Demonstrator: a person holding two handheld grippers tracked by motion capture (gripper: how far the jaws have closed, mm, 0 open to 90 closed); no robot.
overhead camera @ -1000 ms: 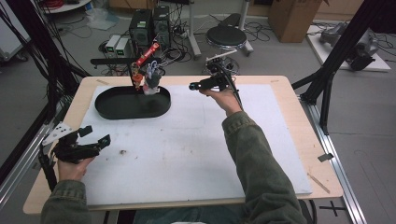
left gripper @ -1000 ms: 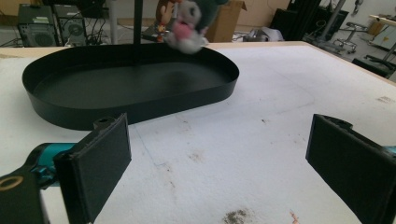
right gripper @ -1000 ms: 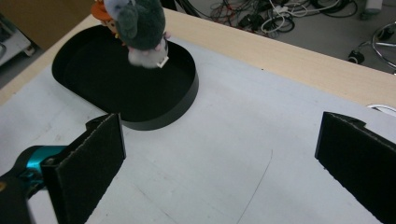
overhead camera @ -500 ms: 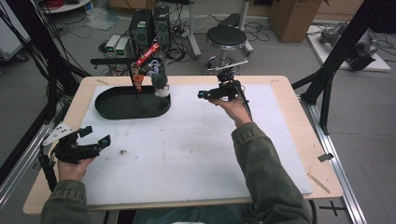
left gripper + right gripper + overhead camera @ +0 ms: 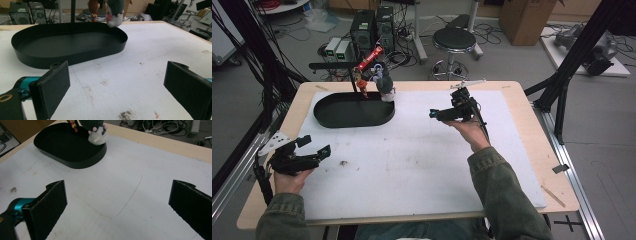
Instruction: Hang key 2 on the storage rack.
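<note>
Olive green sleeves [image 5: 504,192], black claws [image 5: 451,113], teal fittings [image 5: 25,82]

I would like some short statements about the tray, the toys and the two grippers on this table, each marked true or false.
1. The black oval tray lies on the person's left part of the table. True.
2. The right gripper is shut on the plush toy. False: its jaws stand wide apart with nothing between them.
3. The grey and white plush toy is at the tray's rim. True.
4. The left gripper is inside the tray. False: it is near the table's front left edge, apart from the tray.
5. The left gripper is open. True.
</note>
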